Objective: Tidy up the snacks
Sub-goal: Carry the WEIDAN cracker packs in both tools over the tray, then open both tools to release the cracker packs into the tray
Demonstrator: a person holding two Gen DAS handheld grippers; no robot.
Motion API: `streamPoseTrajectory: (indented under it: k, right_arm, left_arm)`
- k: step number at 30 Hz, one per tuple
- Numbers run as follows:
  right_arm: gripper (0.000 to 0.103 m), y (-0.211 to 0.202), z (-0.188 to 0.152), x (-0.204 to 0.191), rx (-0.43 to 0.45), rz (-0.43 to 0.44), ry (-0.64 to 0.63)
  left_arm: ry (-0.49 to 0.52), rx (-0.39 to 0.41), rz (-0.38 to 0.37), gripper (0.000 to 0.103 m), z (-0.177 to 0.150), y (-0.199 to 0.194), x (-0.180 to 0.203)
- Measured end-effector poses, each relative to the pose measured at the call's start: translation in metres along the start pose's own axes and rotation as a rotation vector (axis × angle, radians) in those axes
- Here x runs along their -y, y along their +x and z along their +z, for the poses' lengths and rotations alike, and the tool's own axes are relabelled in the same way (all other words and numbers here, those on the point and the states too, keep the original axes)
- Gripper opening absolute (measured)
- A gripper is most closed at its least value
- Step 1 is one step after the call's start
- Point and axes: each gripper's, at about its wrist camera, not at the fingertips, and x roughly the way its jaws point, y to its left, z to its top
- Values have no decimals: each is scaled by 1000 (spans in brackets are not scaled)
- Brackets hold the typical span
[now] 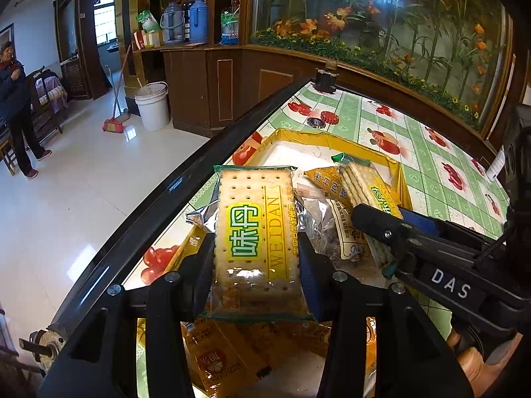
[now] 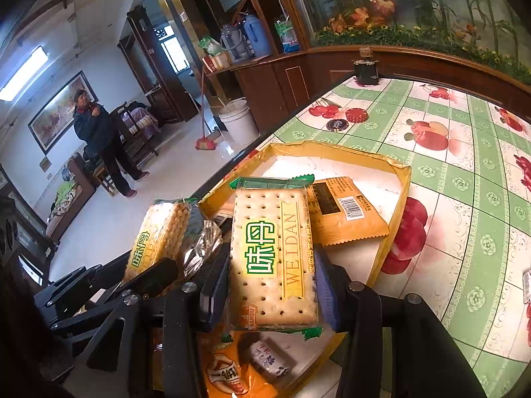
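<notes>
My left gripper [image 1: 255, 265] is shut on a WEIDAN cracker pack [image 1: 255, 229], held flat above the near end of a yellow-rimmed box [image 1: 332, 137]. My right gripper [image 2: 270, 285] is shut on a second WEIDAN cracker pack [image 2: 275, 248] over the same box [image 2: 396, 199]. In the left wrist view the right gripper's black finger [image 1: 371, 220] comes in from the right, with its pack [image 1: 361, 185] edge-on. In the right wrist view the left pack [image 2: 159, 235] shows at the left. An orange packet [image 2: 345, 219] and a silver foil packet [image 1: 312, 219] lie in the box.
A stack of red chips [image 2: 356, 115] and a dark chip [image 2: 337, 124] lie on the fruit-print tablecloth beyond the box. A black device [image 2: 365, 69] stands at the far table corner. Past the table's black edge [image 1: 199, 172] are a white bucket [image 1: 152, 106], a broom and a standing person [image 2: 99, 132].
</notes>
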Motion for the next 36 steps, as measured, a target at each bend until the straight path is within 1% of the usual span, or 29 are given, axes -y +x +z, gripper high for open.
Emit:
streamPoseTrajectory:
  k: [9,16,18,23,25,29,32,34,35,36]
  right_arm:
    - [48,11,5,12,-2,-11,18]
    - [49,15,8,15,-2,-17,13]
    - [49,16,9,15,-3,-21,15]
    - [50,16,11,19,-8,-26,26]
    - [54,13,11,20,-4,-20,37]
    - [58,1,11,19,21,-29,39]
    - [62,-13,11,21,51,-35,51]
    - [65,-25,11,24,75,-31,66]
    - [65,-31,10,24,85,-26,72]
    - [68,-35,10,25,93,-24,76]
  left_arm:
    - [32,-17,7,45,1,8,9]
    - [54,-40,-6,45,-4,13,20]
    - [65,-38,2,45,-5,13,23]
    - [73,-41,-3,45,-6,11,27]
    - [75,-38,-1,45,-7,10,28]
    - [83,-32,5,45,-8,9,30]
    - [82,-34,2,46,-7,11,30]
    - [77,-38,-7,51,-6,12,29]
    - [77,-40,-11,59,-5,12,29]
    - [74,-40,-12,70,-5,12,29]
